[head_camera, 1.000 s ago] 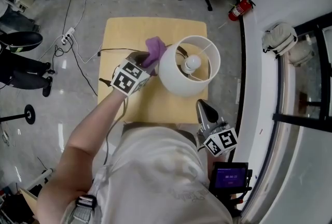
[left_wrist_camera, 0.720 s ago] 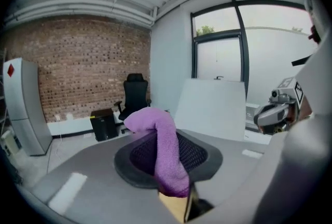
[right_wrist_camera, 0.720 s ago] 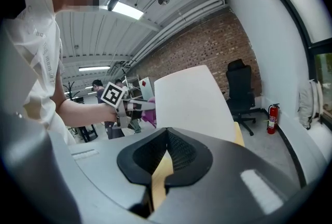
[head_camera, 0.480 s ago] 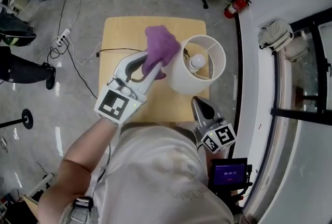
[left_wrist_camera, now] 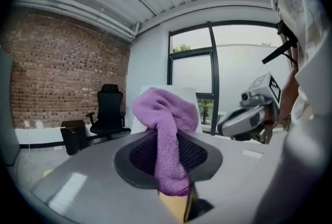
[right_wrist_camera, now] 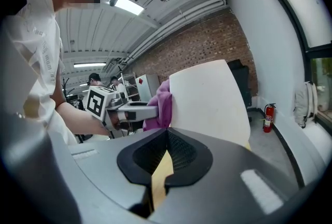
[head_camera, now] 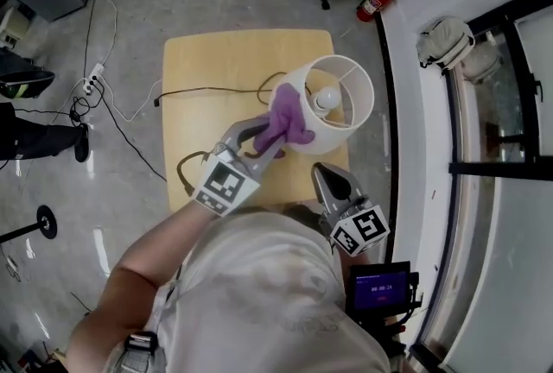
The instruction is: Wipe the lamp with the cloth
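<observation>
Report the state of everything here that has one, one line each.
Lamp, upright on the table.
Purple cloth, bunched, clamped in the left tool, against the lamp's side.
Left tool, shut on the purple cloth.
Right tool, jaws together, empty, clear of the lamp.

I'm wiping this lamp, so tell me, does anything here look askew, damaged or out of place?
Nothing looks spilled or broken. The lamp stands close to the right edge of the table in the head view, and its black cord trails loose across the tabletop. The lamp may be leaning, but the camera angle could cause that.
</observation>
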The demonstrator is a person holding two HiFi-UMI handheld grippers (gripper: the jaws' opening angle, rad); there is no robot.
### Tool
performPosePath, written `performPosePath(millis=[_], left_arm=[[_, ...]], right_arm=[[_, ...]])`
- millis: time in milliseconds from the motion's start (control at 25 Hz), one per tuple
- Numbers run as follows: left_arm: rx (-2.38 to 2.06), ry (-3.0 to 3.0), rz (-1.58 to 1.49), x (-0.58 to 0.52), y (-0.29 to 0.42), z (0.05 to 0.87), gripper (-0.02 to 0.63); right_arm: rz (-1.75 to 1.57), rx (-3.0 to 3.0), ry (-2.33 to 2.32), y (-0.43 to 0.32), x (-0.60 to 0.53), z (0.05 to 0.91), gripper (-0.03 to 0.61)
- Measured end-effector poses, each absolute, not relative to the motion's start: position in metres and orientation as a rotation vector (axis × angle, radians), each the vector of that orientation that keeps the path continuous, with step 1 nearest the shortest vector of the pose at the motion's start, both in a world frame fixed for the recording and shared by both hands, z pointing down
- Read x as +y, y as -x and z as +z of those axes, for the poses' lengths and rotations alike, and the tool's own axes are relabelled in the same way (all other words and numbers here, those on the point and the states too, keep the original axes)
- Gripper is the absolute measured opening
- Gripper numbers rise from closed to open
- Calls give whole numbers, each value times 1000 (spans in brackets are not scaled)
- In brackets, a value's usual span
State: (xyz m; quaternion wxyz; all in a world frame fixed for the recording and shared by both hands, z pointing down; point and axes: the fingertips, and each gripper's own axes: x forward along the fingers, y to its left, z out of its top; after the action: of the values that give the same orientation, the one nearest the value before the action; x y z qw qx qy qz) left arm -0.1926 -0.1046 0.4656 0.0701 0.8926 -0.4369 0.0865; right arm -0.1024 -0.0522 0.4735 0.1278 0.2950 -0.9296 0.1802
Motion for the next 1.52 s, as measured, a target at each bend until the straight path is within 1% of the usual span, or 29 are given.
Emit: performPosePath(millis=[320, 440, 560, 680, 800, 880, 1000, 1120, 1240, 1360, 1520], left_arm=[[-1188, -2537, 514, -99, 192, 541, 91], [-1238, -2442, 579, -102, 208, 558, 91], [-1315, -2364, 587, -108, 226, 559, 91], [-1451, -2351, 529, -125, 249, 532, 91], [-1576, -2422, 472, -144, 262, 467, 91], [-1581, -2527, 509, -153, 257, 423, 91], [-1449, -2743, 603, -164, 223, 367, 91], [-1261, -2951, 864, -170, 178, 341, 91], [-989, -3056, 1342, -175, 141, 348, 91], [-640, -2951, 1743, -178, 115, 375, 91], [-389, -2674, 2155, -190, 112, 416, 91]], right_arm=[[536, -2674, -957, 92, -46, 475, 14], [547, -2672, -976, 90, -42, 477, 14], [553, -2682, -987, 83, -41, 475, 14], [558, -2699, -998, 70, -48, 473, 14], [566, -2722, -998, 56, -54, 474, 14], [580, -2739, -1001, 49, -58, 476, 14], [585, -2763, -992, 40, -63, 474, 14], [597, -2782, -1004, 23, -65, 475, 14], [616, -2799, -1040, 1, -69, 479, 14], [606, -2808, -1056, -18, -72, 477, 14], [615, -2827, -1095, -40, -72, 476, 14]])
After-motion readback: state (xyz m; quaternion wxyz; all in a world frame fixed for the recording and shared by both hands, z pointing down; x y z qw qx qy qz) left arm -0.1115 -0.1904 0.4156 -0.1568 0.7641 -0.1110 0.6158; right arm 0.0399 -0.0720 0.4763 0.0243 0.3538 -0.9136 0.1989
